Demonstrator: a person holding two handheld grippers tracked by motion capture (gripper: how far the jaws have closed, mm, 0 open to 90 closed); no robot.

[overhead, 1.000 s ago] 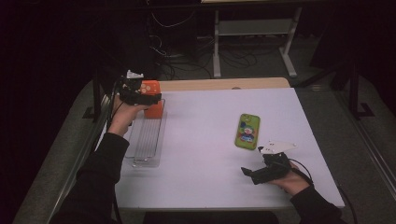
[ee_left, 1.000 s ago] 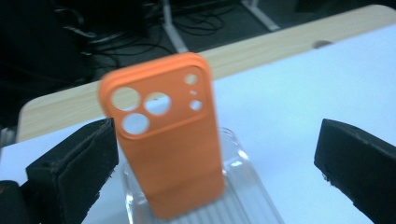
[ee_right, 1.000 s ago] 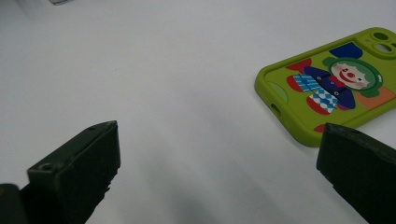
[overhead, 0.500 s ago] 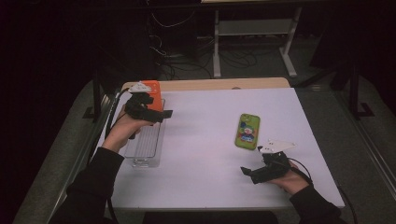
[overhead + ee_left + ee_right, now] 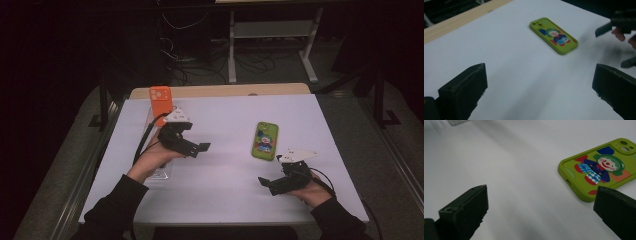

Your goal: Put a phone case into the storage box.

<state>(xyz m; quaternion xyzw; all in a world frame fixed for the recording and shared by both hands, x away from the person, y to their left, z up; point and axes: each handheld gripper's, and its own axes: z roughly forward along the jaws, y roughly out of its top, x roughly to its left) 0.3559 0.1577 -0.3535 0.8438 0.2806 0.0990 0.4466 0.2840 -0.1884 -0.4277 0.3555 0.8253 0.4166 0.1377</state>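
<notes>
A green phone case with a clown picture lies flat on the white table, right of centre. It also appears in the left gripper view and the right gripper view. An orange phone case stands upright at the far end of a clear rack on the left. My left gripper hovers just right of that rack, pointing toward the green case, open and empty. My right gripper rests near the front, below the green case, open with nothing between its jaws.
A wooden strip runs along the table's far edge. Beyond it the floor is dark, with cables and a metal stand. The corner of the clear rack shows far off in the right gripper view. The other hand's gripper appears past the green case.
My left gripper has drawn away from the orange case and swung right and nearer, toward the table's middle. The orange case now stands uncovered. The right gripper has stayed put.
</notes>
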